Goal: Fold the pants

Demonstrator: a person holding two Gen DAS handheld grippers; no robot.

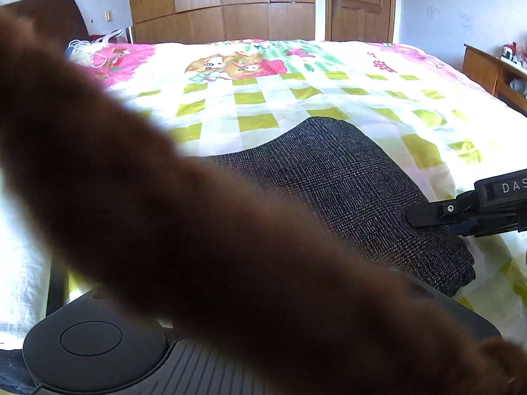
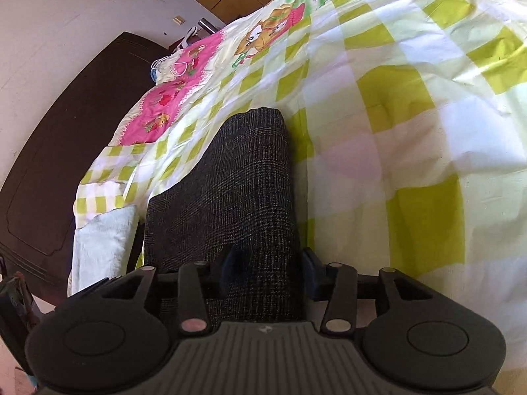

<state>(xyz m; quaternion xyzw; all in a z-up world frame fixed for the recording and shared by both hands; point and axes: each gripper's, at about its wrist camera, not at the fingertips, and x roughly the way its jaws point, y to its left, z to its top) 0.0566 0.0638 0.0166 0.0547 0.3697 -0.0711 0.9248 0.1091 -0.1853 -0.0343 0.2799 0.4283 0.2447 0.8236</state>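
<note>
The dark plaid pants (image 1: 346,191) lie folded into a narrow stack on the checked bed cover, near its front edge. In the right wrist view the pants (image 2: 237,181) stretch away from me, with my right gripper (image 2: 270,260) shut on their near end; one blue pad (image 2: 232,261) presses into the cloth. From the left wrist view the right gripper (image 1: 418,222) reaches in from the right onto the stack's right edge. A blurred brown sleeve (image 1: 197,230) crosses close to the lens and hides the left gripper's fingers; only its body (image 1: 98,355) shows.
The bed cover (image 1: 263,98) spreads wide behind and to the right of the pants. A white towel (image 2: 102,240) lies at the bed's edge by the dark headboard (image 2: 66,131). A wardrobe (image 1: 224,0), a door (image 1: 359,3) and a wooden shelf (image 1: 487,69) stand beyond.
</note>
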